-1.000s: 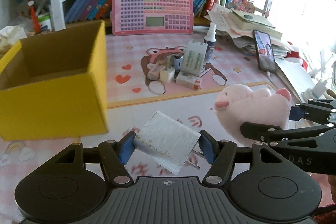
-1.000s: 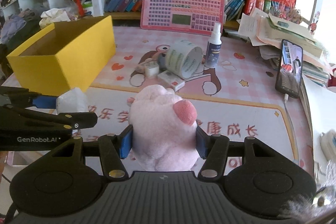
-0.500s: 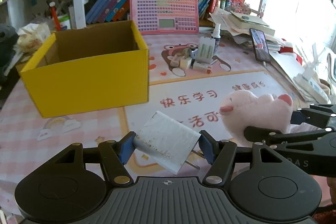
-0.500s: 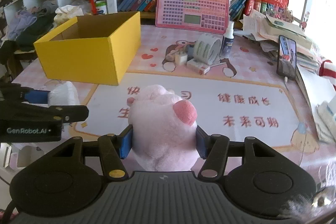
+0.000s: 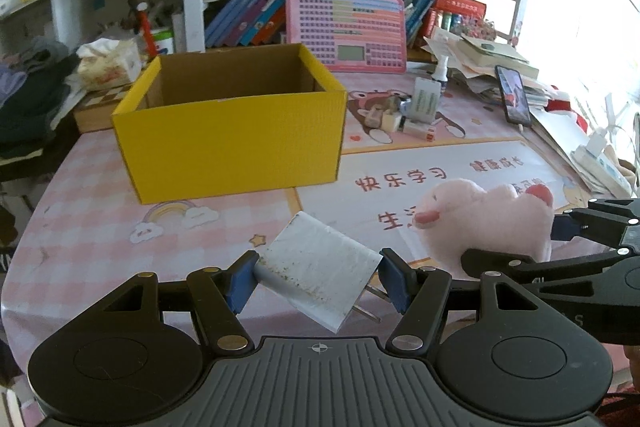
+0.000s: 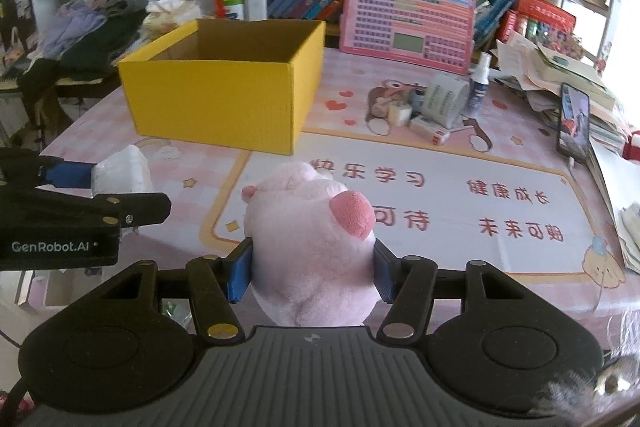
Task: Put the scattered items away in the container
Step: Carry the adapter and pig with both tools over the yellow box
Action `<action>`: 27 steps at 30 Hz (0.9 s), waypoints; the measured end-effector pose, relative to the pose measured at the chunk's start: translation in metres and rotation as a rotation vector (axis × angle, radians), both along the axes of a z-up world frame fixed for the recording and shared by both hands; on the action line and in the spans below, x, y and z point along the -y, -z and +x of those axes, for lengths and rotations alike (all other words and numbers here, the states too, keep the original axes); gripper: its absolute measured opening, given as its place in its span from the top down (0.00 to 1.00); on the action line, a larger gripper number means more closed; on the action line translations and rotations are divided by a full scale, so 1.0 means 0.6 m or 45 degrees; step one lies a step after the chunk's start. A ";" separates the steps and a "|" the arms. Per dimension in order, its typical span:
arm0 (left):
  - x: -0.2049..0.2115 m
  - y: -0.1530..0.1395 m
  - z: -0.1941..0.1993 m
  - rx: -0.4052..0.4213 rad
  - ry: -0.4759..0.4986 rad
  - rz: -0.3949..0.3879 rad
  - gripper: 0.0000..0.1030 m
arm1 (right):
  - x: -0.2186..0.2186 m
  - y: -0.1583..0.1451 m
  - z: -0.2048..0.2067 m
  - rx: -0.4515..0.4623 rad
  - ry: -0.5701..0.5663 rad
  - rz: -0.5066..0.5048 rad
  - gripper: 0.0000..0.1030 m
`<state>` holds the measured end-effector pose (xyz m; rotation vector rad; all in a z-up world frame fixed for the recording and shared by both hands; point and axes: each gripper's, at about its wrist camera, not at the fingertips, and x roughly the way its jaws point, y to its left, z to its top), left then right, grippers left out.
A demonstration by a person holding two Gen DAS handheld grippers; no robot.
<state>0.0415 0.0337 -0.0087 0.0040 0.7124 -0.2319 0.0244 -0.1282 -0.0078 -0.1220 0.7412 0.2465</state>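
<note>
A white charger (image 5: 318, 277) is gripped in the left gripper (image 5: 319, 279) jaws, angled downward. A pink plush pig (image 6: 310, 243) is clamped by the right gripper (image 6: 312, 269), short of the yellow box (image 5: 236, 143).

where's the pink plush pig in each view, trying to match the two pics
Left wrist view: the pink plush pig is at lower right, clamped in the right gripper that reaches in from the right edge.
Right wrist view: it sits at bottom centre, squeezed between that gripper's own blue pads.
Shared landmark: the yellow box, open-topped, beyond and left of the pig in both views.
</note>
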 end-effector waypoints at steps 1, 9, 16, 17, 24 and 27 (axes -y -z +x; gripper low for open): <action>-0.003 0.000 0.000 -0.001 -0.003 -0.003 0.37 | -0.005 -0.001 0.000 -0.001 -0.007 -0.003 0.45; -0.034 0.000 0.000 -0.006 -0.037 -0.010 0.37 | -0.037 -0.004 0.004 -0.003 -0.061 -0.011 0.45; -0.063 -0.001 0.000 -0.005 -0.080 -0.003 0.37 | -0.068 -0.002 0.013 -0.002 -0.109 -0.004 0.45; -0.068 0.000 -0.001 -0.005 -0.088 -0.002 0.37 | -0.075 -0.001 0.014 -0.001 -0.121 -0.003 0.45; -0.099 -0.003 0.000 0.004 -0.154 -0.009 0.37 | -0.109 -0.004 0.025 0.014 -0.205 -0.004 0.45; -0.106 -0.006 0.004 0.015 -0.171 -0.010 0.37 | -0.120 -0.007 0.032 0.033 -0.234 -0.006 0.45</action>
